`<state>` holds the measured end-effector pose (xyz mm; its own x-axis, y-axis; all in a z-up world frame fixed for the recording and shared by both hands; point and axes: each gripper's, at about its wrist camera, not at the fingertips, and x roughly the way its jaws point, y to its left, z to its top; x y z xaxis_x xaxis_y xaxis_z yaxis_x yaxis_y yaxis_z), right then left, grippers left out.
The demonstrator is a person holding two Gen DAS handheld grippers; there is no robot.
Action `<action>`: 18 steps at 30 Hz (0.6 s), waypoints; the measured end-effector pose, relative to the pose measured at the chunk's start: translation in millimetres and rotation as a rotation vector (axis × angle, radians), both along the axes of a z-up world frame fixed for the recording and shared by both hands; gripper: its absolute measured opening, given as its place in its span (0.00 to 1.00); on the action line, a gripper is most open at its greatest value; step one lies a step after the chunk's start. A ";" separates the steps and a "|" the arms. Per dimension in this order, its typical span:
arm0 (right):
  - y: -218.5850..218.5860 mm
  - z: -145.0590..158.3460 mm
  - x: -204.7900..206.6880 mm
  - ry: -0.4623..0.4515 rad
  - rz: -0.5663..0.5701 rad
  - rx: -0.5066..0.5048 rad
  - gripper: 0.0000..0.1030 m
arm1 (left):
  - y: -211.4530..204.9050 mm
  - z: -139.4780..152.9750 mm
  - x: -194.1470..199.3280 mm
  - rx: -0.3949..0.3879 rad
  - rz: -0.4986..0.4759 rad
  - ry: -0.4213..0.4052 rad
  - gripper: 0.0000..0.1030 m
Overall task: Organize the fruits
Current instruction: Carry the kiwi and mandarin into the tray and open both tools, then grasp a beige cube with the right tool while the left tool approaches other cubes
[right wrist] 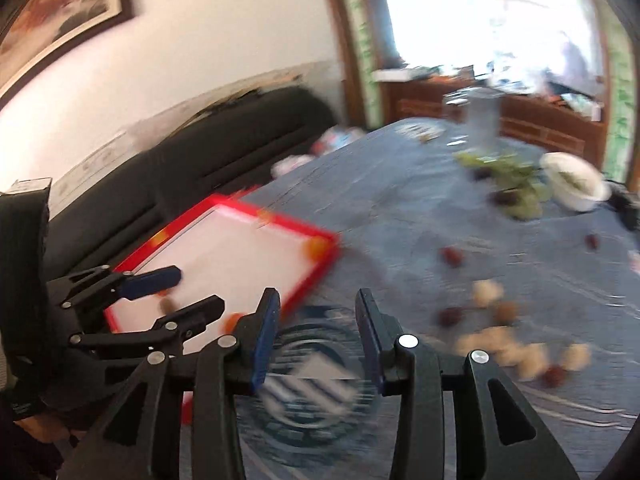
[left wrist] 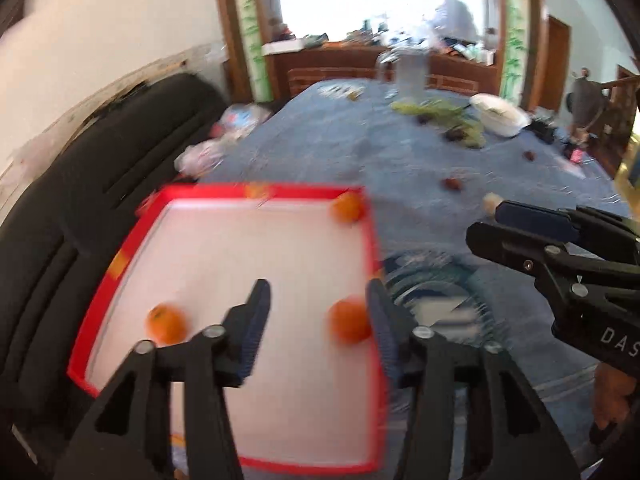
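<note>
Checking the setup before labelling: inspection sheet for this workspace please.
Surface: table under blue cloth with a round printed emblem.
Job's things: red-rimmed tray holding oranges, one right by the left gripper's pad; small dark fruits and pale round ones loose on the cloth.
Clutter: white bowl, green leaves, clear jug.
Grippers: left gripper open, empty; right gripper open, empty.
Cables: nothing seen.
Surroundings: black sofa, bright window, framed picture.
</note>
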<state>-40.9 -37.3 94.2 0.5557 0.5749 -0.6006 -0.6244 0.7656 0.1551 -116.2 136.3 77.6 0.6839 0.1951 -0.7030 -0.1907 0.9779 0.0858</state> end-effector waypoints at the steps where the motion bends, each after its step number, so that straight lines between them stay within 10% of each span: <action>1: -15.9 3.1 3.2 -0.013 -0.036 -0.002 0.43 | -11.0 4.8 7.9 0.000 -0.018 -0.019 0.57; 13: -161.9 1.2 83.9 0.129 -0.355 0.190 0.46 | -114.1 11.8 127.0 -0.062 -0.153 0.016 0.67; 18: -158.1 -24.7 93.8 0.251 -0.322 0.034 0.46 | -137.9 16.8 149.9 -0.019 -0.264 0.014 0.82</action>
<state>52.9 -195.4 69.5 0.5493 0.4171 -0.7241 -0.2929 0.9076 0.3006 33.7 -1.6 94.4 0.6994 -0.0021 -0.7148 0.0727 0.9950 0.0681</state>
